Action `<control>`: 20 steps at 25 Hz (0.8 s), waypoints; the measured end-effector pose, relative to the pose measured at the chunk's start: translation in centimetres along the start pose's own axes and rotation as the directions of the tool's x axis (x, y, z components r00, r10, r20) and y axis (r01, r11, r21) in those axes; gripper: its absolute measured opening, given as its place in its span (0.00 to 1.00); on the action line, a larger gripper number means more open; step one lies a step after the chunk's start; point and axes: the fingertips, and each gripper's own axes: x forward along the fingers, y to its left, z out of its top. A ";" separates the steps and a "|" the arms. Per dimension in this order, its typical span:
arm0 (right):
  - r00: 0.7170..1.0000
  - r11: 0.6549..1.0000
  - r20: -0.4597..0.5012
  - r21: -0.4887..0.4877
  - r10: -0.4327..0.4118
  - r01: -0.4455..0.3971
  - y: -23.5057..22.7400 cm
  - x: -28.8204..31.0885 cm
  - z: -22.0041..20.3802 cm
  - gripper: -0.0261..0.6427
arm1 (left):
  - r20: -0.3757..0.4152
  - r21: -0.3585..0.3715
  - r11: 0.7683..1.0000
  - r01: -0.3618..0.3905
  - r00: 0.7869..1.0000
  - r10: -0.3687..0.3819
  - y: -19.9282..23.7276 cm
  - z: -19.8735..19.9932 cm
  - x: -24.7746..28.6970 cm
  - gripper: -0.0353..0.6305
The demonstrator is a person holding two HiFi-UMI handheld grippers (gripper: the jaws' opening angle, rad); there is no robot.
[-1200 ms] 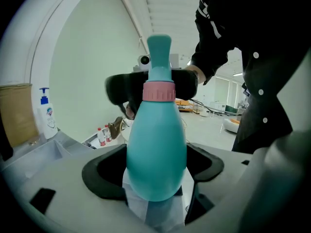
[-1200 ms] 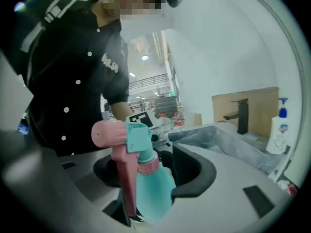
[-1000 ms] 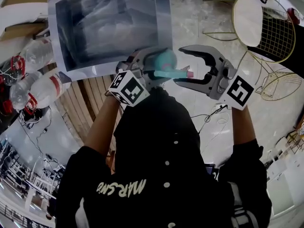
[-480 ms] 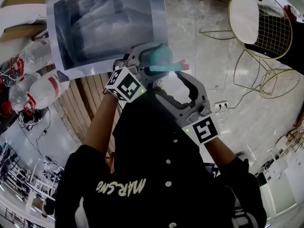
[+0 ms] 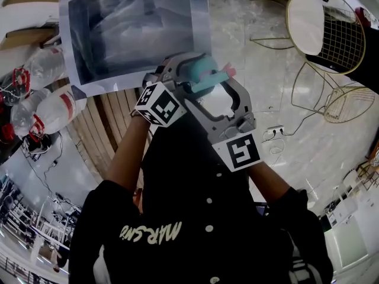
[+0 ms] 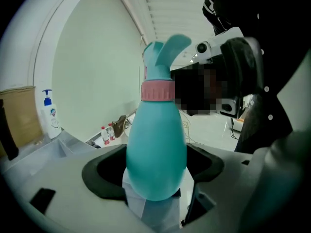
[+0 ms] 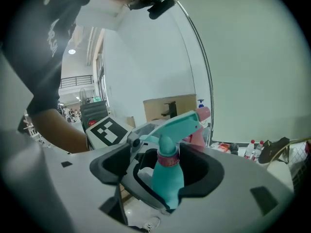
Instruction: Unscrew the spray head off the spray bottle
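Note:
A teal spray bottle [image 6: 156,149] with a pink collar [image 6: 157,90] and a teal spray head [image 6: 163,57] stands upright in my left gripper [image 6: 155,164], which is shut on its belly. In the head view the bottle [image 5: 198,74] is held in front of the person's chest, its pink nozzle [image 5: 230,71] pointing right. My right gripper [image 5: 208,89] reaches in from below with its jaws wide. In the right gripper view the bottle [image 7: 167,178] stands between the open jaws of the right gripper [image 7: 163,171], its collar [image 7: 168,160] and spray head [image 7: 177,125] above them, and neither pad visibly presses on it.
A shiny grey sheet with a clear bag [image 5: 133,28] lies ahead on a wooden slatted top [image 5: 109,123]. Plastic water bottles with red labels [image 5: 56,108] lie at the left. A gold wire chair [image 5: 325,25] stands at the upper right, with a power strip [image 5: 273,132] on the floor.
My right gripper has swung in from the right and turned, so that its open jaws now stand on either side of the bottle. The left gripper and the bottle have stayed put.

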 end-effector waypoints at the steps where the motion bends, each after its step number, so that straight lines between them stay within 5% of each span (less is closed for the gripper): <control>1: 1.000 1.000 -0.013 -0.019 0.004 -0.005 0.1 0.3 -0.1 0.51 | -0.002 -0.004 1.000 0.000 1.000 0.000 0.0 0.0 0.0 0.64; 8: 0.999 0.994 -0.046 -0.113 -0.005 0.000 -0.6 1.9 -0.4 0.51 | -0.023 0.011 1.000 0.006 1.000 -0.006 0.0 -0.1 0.2 0.64; 14: 1.000 0.984 -0.018 -0.176 -0.020 0.016 -1.1 2.0 -0.2 0.37 | -0.016 -0.004 1.000 -0.002 1.000 0.002 0.2 -0.1 0.0 0.64; 18: 0.988 0.954 0.006 -0.261 0.154 -0.147 -0.7 1.7 -0.3 0.28 | -0.008 -0.009 1.000 0.008 1.000 -0.008 0.2 -0.2 -0.1 0.64; 20: 0.950 0.906 -0.004 -0.302 0.311 -0.298 -0.3 1.6 -0.5 0.28 | -0.005 -0.009 1.000 0.015 1.000 -0.015 0.2 -0.3 -0.2 0.64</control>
